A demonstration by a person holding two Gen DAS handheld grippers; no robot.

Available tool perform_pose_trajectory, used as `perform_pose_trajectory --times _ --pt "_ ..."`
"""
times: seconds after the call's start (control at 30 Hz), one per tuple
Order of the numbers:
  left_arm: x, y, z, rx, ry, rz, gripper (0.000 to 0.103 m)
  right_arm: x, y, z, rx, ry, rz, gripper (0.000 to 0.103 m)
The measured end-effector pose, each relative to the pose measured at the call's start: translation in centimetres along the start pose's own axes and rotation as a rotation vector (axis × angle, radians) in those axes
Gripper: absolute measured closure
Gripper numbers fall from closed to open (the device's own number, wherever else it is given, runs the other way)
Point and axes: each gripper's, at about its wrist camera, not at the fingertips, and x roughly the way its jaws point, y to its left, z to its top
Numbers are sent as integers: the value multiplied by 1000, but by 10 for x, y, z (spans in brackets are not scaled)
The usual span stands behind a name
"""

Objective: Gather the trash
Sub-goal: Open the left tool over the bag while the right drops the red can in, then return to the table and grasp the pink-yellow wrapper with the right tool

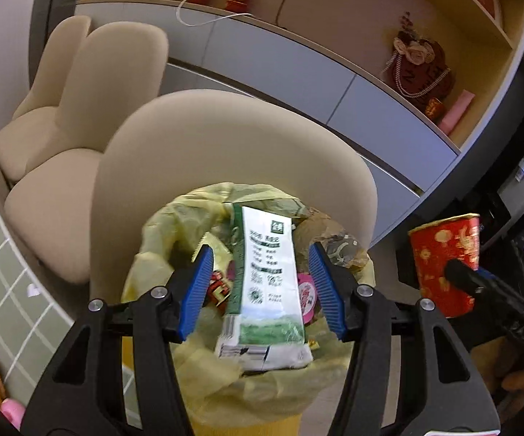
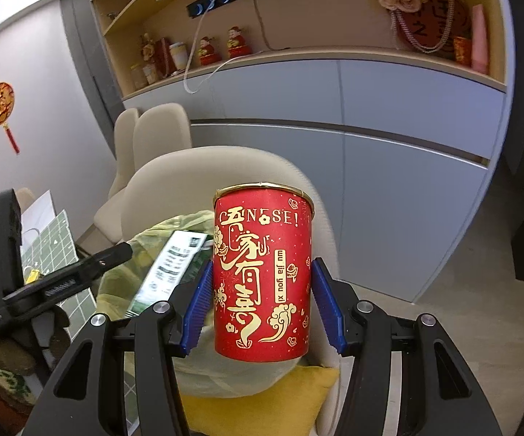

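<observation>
Light: soft, even indoor light, fairly bright in both views, no hard shadows.
Glare: a faint sheen on the red can [image 2: 263,272] (mild, print stays legible).
Distortion: strong fisheye bend; the cabinet [image 2: 389,138] edges curve, corners fall to black.
Focus: the carton [image 1: 265,290] is sharp; the left-edge tiled surface [image 1: 4,279] looks softer.

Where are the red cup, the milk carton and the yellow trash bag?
red cup [image 2: 262,276], right wrist view, middle of its printed side.
milk carton [image 1: 265,290], left wrist view, on its white face.
yellow trash bag [image 1: 153,232], left wrist view, on its left rim.
</observation>
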Motion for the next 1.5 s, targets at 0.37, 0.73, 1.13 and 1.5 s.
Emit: perform_pose_trajectory --times 0.37,0.73,1.13,1.5 --pt "-82 42 -3 -84 -43 122 51 95 76 18 -169 205 176 52" --pt "-146 100 -39 -163 -41 241 51 157 80 -2 -181 448 143 50" --pt "-230 138 -83 -236 -132 350 51 59 96 -19 -227 247 150 46" --pt "-308 197 -154 -337 -138 539 51 -9 182 -65 -353 201 365 46"
